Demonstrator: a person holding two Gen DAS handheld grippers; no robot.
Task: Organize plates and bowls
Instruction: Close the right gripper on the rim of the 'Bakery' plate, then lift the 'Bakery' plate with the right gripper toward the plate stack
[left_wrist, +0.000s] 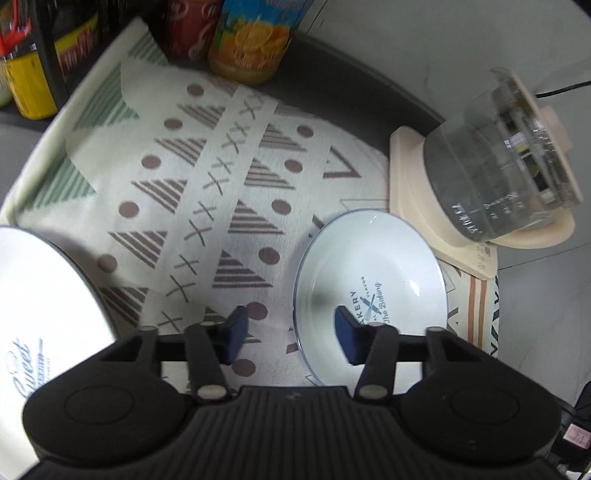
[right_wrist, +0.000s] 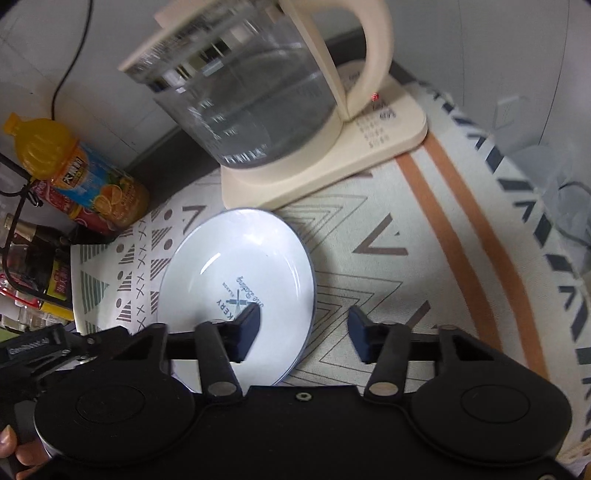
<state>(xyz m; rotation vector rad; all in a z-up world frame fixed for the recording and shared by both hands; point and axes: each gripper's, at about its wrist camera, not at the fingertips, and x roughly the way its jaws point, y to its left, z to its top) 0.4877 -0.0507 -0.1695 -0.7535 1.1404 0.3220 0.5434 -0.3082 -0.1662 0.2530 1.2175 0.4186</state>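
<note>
Handling note: glazed bakery-print plate (left_wrist: 373, 266) lies flat on the placemat (left_wrist: 207, 192), stiff, slick, breakable; take its rim. Your left gripper (left_wrist: 291, 334) and right gripper (right_wrist: 303, 334) both have jaws spread, empty.

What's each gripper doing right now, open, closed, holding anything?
Left gripper: open, empty, straddling the near rim of the bakery plate.
Right gripper: open, empty, astride the same plate's edge.

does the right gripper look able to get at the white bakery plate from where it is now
Probably yes. The right gripper is open, its jaws straddling the near edge of the white round bakery-print plate, and nothing lies between them. The glass kettle with the cream base stands behind the plate, out of the way.
</note>
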